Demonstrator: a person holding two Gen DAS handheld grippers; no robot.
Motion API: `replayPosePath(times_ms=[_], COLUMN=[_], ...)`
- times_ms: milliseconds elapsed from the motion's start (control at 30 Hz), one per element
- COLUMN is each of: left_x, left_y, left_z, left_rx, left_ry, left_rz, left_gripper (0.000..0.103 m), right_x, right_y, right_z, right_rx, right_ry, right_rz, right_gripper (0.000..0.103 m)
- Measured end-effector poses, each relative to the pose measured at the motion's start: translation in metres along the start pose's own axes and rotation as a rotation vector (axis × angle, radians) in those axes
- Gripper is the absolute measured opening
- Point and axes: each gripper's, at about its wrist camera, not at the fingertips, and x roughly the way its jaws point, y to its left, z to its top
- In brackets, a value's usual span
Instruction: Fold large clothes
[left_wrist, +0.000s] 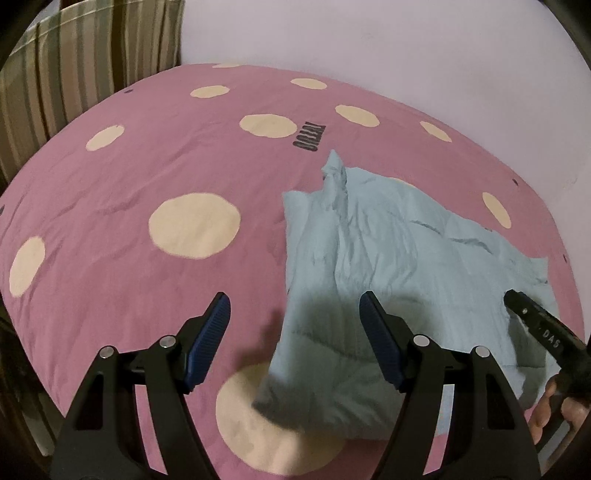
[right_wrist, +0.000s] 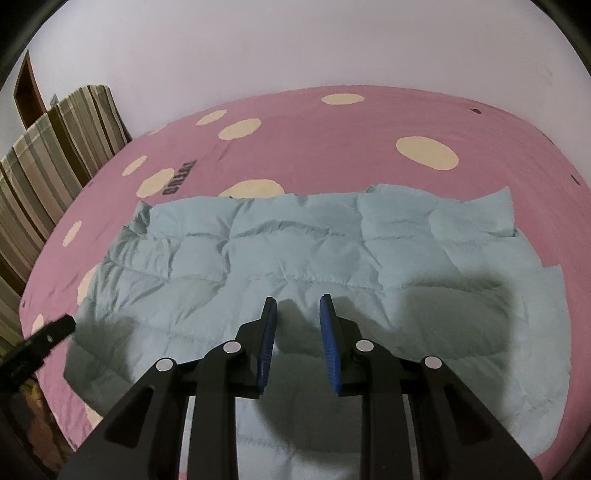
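Pale blue quilted jacket (right_wrist: 295, 251) lies spread on the pink spotted bedcover (left_wrist: 110, 177), toward the right half of the bed as my left camera sees it, its near edge close under both my tools. Padded panels mostly flat; one end bunches into a raised peak in the left view, and a loose flap turns up at the far right corner in the right view.

My left gripper (left_wrist: 295, 306) hangs wide open over the jacket's left border — nothing between the blue pads. My right gripper (right_wrist: 298, 308) is also parted, though narrower, and empty, hovering above the garment's near middle. Neither touches cloth, as far as I can tell.

Progress, my judgement: early. The jacket looks laid out and roughly smoothed, possibly already doubled once along its length — I cannot confirm layers. No compact bundle yet. Left to do: take hold of an edge, bring it across, flatten the bunched end, fold again.

Striped curtain (left_wrist: 74, 55) and plain wall (right_wrist: 295, 48) behind.
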Motion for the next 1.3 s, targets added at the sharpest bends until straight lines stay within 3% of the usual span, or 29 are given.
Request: replayPosePath(times_ms=[167, 333, 600, 700, 900, 967, 1000, 1033, 1067, 1167, 1300], left_x=[0.02, 0.042, 0.075, 0.086, 0.109, 0.105, 0.102, 0.099, 0.095, 0.079, 0.047], left_y=[0.001, -0.002, -0.005, -0.006, -0.001, -0.004, -0.008, -0.01, -0.013, -0.024, -0.039], left_z=[0.014, 0.023, 0.026, 0.025, 0.021, 0.02, 0.019, 0.02, 0.02, 0.024, 0.029], left_rx=[-0.002, 0.026, 0.028, 0.037, 0.015, 0.049, 0.072, 0.081, 0.086, 0.093, 0.104], left_ry=[0.061, 0.1, 0.167, 0.183, 0.229, 0.209, 0.209, 0.204, 0.202, 0.179, 0.114], left_rz=[-0.048, -0.047, -0.064, -0.065, -0.129, -0.133, -0.17, -0.164, -0.175, -0.179, -0.18], left_gripper=[0.072, 0.073, 0.074, 0.081, 0.082, 0.066, 0.05, 0.041, 0.023, 0.013, 0.011], right_x=[0.021, 0.038, 0.039, 0.039, 0.041, 0.04, 0.04, 0.04, 0.041, 0.041, 0.044], right_y=[0.002, 0.003, 0.004, 0.004, 0.005, 0.004, 0.004, 0.004, 0.004, 0.006, 0.008], right_z=[-0.006, -0.013, -0.013, -0.015, -0.016, -0.016, -0.016, -0.016, -0.016, -0.016, -0.018], right_rx=[-0.019, -0.047, -0.04, -0.044, -0.035, -0.037, -0.037, -0.04, -0.042, -0.041, -0.048], right_ry=[0.035, 0.051, 0.045, 0.039, 0.037, 0.036, 0.036, 0.036, 0.035, 0.035, 0.033], right_rz=[-0.035, -0.073, -0.068, -0.071, -0.067, -0.067, -0.067, -0.07, -0.072, -0.078, -0.088], right_gripper=[0.025, 0.025, 0.025, 0.025, 0.025, 0.025, 0.025, 0.025, 0.025, 0.025, 0.025])
